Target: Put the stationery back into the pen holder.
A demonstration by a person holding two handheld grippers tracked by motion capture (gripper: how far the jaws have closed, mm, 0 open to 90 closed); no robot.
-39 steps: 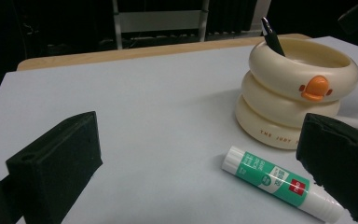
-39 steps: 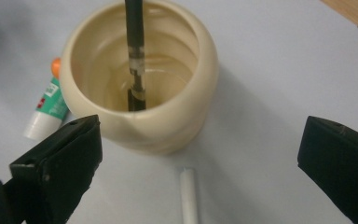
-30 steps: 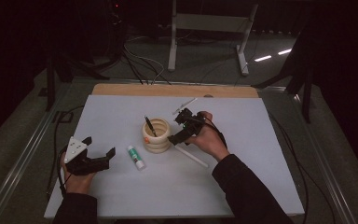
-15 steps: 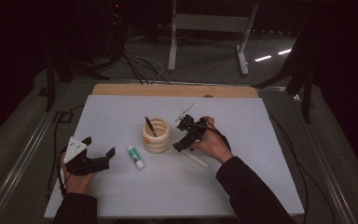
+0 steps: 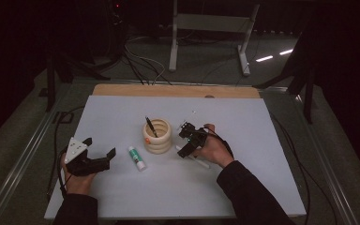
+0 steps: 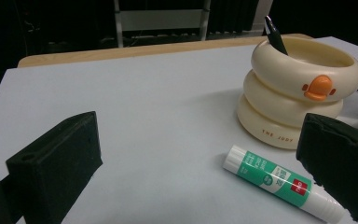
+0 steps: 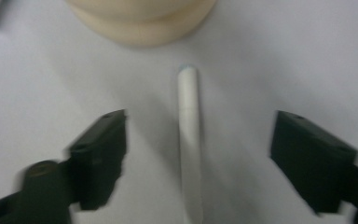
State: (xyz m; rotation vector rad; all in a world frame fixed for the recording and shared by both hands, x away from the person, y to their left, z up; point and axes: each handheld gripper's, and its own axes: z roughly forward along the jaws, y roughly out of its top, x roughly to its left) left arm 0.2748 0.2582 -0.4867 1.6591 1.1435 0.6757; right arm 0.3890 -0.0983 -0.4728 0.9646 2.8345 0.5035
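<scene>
A cream ringed pen holder (image 5: pixel 158 137) with a duck bill (image 6: pixel 318 87) stands mid-table, and a black pen (image 5: pixel 149 125) leans inside it. Just right of the holder a white pen (image 5: pixel 201 161) lies flat. My right gripper (image 5: pixel 183 151) is low over that pen and points down. In the right gripper view the white pen (image 7: pixel 189 135) runs between the two jaws with a gap on each side. The jaws have just been closing, but the right gripper (image 7: pixel 198 149) stays open. My left gripper (image 5: pixel 100 146) rests open at the front left, beside a green-and-white glue stick (image 5: pixel 137 157).
The white table top (image 5: pixel 243 122) has a wooden strip (image 5: pixel 178 90) along its far edge. Cables trail off both sides. A metal stand's legs (image 5: pixel 206 37) rise on the floor beyond the table. The left gripper (image 6: pixel 200 140) faces the glue stick (image 6: pixel 279 179) and the holder (image 6: pixel 293 102).
The right gripper has sunk toward the table beside the holder, down over the white pen, and its jaws have narrowed. The left gripper has stayed still.
</scene>
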